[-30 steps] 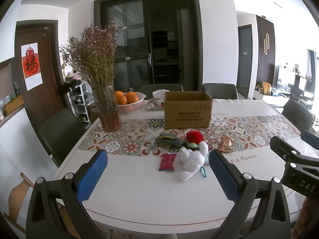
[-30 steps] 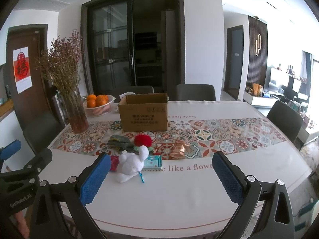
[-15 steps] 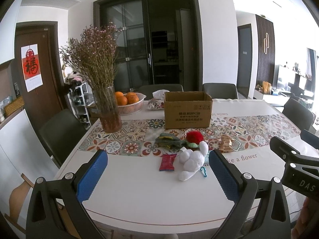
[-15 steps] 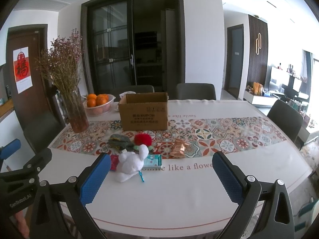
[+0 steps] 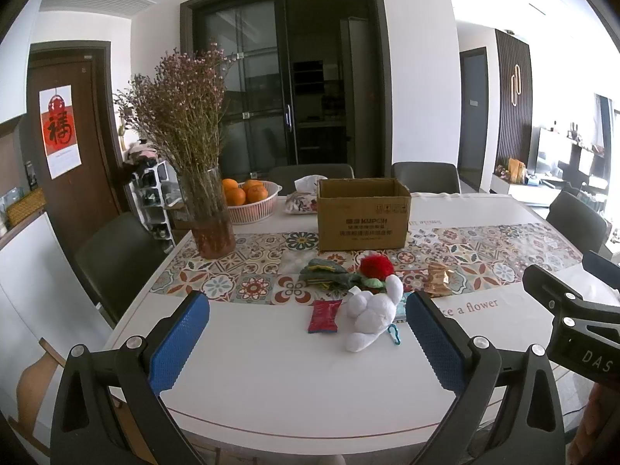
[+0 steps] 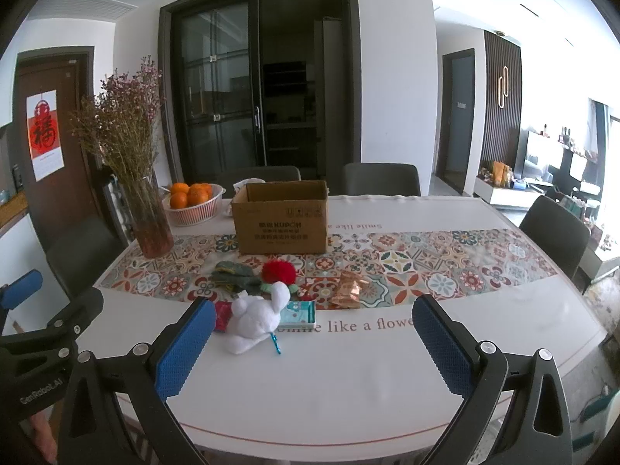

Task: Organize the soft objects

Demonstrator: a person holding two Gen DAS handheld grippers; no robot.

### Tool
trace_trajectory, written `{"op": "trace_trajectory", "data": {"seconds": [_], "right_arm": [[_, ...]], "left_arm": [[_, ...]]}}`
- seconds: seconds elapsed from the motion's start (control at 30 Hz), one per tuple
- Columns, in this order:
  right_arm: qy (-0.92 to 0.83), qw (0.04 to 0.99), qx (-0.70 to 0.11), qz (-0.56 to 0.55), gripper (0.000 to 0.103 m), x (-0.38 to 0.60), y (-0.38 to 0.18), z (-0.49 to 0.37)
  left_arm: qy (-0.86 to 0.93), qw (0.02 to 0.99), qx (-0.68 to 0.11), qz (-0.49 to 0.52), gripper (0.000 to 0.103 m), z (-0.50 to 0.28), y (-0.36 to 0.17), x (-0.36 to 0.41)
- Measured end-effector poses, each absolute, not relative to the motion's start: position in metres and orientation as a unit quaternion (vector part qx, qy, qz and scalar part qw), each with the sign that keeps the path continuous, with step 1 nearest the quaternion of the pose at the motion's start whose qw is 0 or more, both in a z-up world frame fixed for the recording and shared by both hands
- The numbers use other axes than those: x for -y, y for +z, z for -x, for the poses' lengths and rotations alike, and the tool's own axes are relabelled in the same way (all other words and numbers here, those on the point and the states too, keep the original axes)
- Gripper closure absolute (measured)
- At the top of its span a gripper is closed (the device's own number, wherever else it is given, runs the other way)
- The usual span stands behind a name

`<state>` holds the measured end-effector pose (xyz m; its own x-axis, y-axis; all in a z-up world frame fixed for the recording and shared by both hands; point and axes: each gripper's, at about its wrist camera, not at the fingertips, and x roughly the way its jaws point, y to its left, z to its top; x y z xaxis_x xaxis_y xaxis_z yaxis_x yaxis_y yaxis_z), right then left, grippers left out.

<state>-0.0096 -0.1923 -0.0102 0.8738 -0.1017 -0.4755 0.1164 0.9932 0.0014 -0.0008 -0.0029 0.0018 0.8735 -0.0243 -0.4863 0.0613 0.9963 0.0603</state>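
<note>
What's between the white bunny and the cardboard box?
In both views, a red pompom sits between the white bunny and the cardboard box.

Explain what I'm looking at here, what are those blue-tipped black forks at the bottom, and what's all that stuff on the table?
Those forks are two hand-held grippers; a person carries one in each hand. Each picture comes from a camera mounted on one gripper, looking forward between its blue fingers. The left gripper and right gripper are both open and hold nothing. On the table lie a white plush rabbit, a red pompom, grey-green gloves, a red packet, a teal packet and a gold wrapper. Behind them stands an open cardboard box.
</note>
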Motion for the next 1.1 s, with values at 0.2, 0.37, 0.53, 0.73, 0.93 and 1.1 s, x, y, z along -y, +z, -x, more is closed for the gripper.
{"op": "trace_trajectory", "data": {"seconds": [0.2, 0.37, 0.53, 0.73, 0.93, 1.1], "right_arm": [[-0.057, 0.968, -0.245, -0.015, 0.000, 0.193, -0.010, 0.010], [-0.057, 0.968, -0.244, -0.015, 0.001, 0.193, -0.010, 0.010], [-0.057, 0.968, -0.245, -0.015, 0.000, 0.194, -0.010, 0.010], [-0.057, 0.967, -0.246, -0.017, 0.000, 0.193, -0.010, 0.010], [-0.057, 0.967, -0.247, -0.017, 0.000, 0.194, -0.010, 0.009], [-0.054, 0.965, -0.255, -0.017, 0.000, 0.193, -0.012, 0.002]], "left_arm": [[-0.025, 0.967, -0.251, -0.037, 0.000, 0.002, 0.002, 0.004], [-0.027, 0.966, -0.253, -0.038, 0.000, 0.000, 0.001, 0.004], [-0.028, 0.966, -0.253, -0.038, 0.000, -0.001, 0.000, 0.005], [-0.032, 0.965, -0.256, -0.038, 0.000, -0.005, 0.000, 0.006], [-0.032, 0.964, -0.261, -0.037, 0.000, -0.010, -0.001, 0.007], [-0.031, 0.960, -0.276, -0.032, 0.000, -0.019, -0.010, 0.003]]}}
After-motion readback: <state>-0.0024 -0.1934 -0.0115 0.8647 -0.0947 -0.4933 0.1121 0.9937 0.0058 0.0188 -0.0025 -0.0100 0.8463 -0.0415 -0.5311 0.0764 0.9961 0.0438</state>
